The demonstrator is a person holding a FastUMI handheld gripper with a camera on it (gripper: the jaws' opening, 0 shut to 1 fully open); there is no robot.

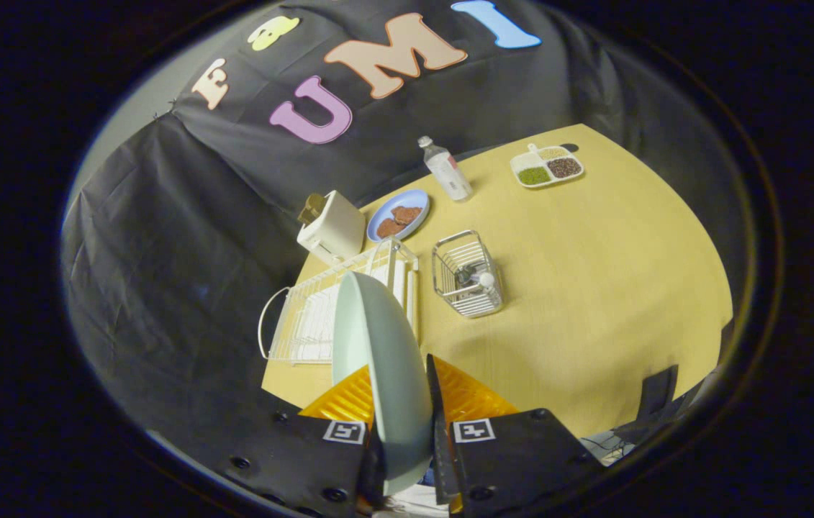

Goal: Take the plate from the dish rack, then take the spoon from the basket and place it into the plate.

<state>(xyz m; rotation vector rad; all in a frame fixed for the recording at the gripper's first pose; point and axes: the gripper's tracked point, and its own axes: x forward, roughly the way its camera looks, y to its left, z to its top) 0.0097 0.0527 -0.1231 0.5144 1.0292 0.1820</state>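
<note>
Scene lit evenly from overhead; yellow table point(594, 288) bright, black cloth wall point(162, 252) dim toward 9 o'clock. Short soft shadows cast beside bottle point(448, 170) and wire basket point(468, 275). Faint sheen seen on plate point(385, 360), held edge-on between gripper point(407, 439) fingers at 6 o'clock, slightly soft there. Strong fisheye bending: table edge curved, rim darkened. No motion blur noted.

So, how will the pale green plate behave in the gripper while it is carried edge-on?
The plate looks rigid and glossy, so it may slip between the fingers. The gripper clamps only its rim, so it could pivot. It seems breakable if dropped on the table.
</note>
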